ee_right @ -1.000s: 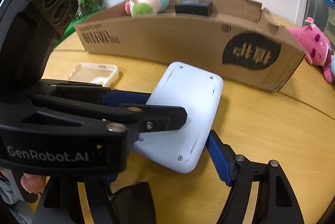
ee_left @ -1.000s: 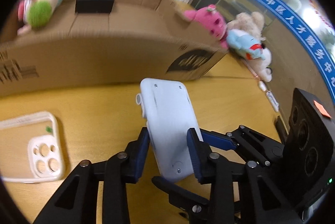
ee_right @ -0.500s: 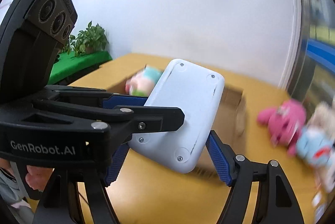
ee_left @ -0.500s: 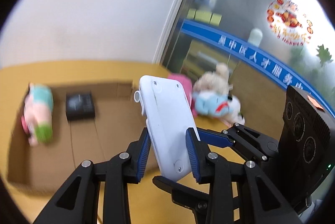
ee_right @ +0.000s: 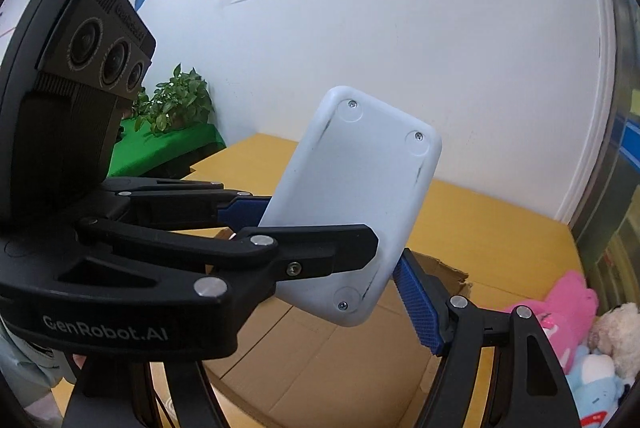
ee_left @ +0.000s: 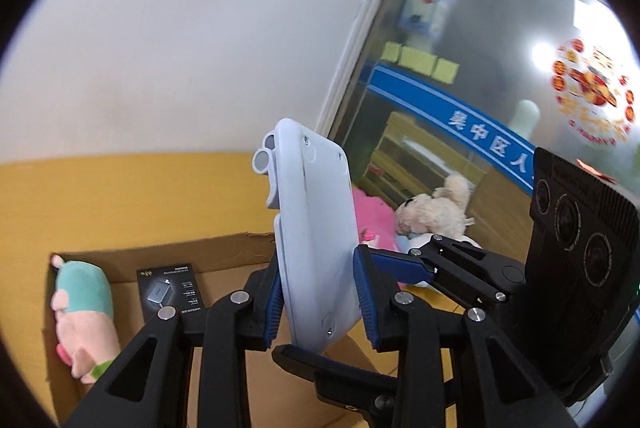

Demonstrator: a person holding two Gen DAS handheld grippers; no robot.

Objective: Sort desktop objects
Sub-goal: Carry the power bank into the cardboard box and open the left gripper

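My left gripper is shut on a white flat device and holds it upright in the air above the open cardboard box. The same device shows in the right wrist view, with the left gripper clamping its lower part. My right gripper's blue-padded finger stands beside the device's lower right edge; its other finger is hidden behind the left gripper, so its state is unclear. In the box lie a pink and teal plush toy and a black charger packet.
Pink, cream and blue plush toys lie on the yellow table to the right of the box; they also show in the right wrist view. A potted plant stands on a green surface at far left.
The left gripper has lifted the white device from the table up over the box. The right gripper rose along with it. The clear phone case on the table has left the view.
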